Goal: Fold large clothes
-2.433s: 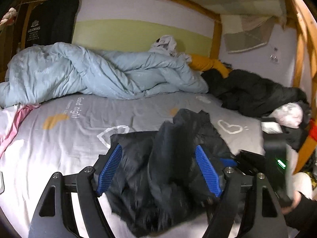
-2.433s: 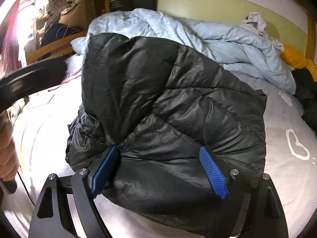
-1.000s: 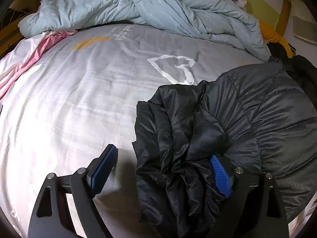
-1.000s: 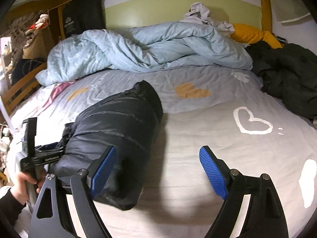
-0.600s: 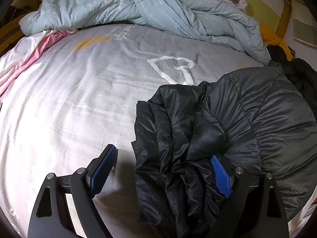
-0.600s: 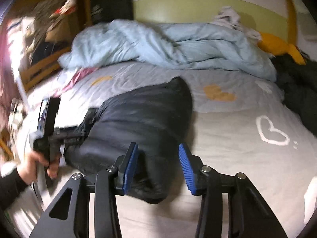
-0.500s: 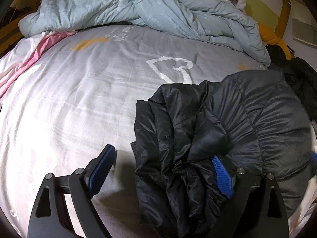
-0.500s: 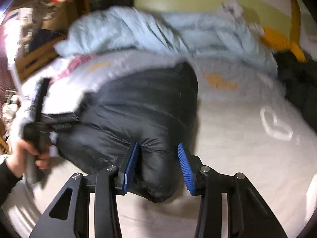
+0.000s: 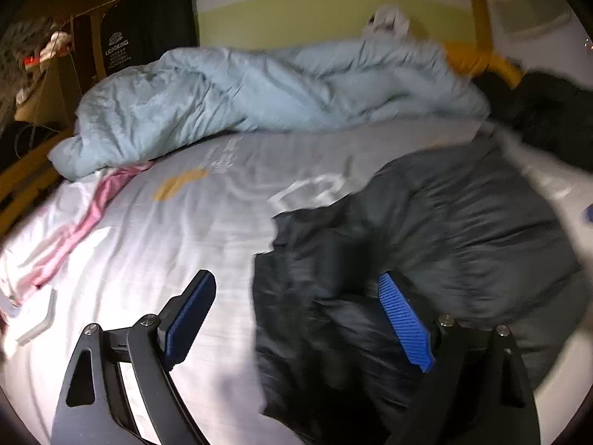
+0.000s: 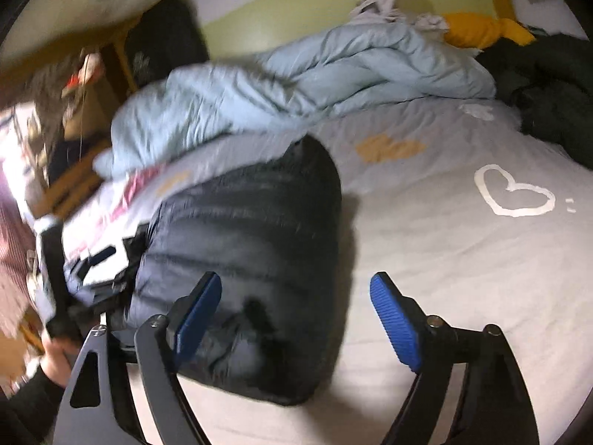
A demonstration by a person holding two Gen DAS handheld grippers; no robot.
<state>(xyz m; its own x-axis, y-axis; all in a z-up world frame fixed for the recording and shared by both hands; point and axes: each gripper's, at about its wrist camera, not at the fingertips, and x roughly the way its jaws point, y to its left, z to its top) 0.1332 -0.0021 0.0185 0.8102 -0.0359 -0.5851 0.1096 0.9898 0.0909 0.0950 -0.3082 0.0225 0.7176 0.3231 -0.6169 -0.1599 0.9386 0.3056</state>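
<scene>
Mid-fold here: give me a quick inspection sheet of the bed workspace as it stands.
Surface: grey sheet with heart prints.
Job's things: black puffer jacket lies bundled on the sheet, untidy at its near end.
Clutter: blue duvet, pink cloth, yellow cloth, dark clothes pile.
Grippers: left gripper open over the jacket's edge; right gripper has just been opening, jacket's end between its jaws, pads not pressing.
Cables: nothing seen.
Surroundings: wooden bed frame, green wall; views blurred.
</scene>
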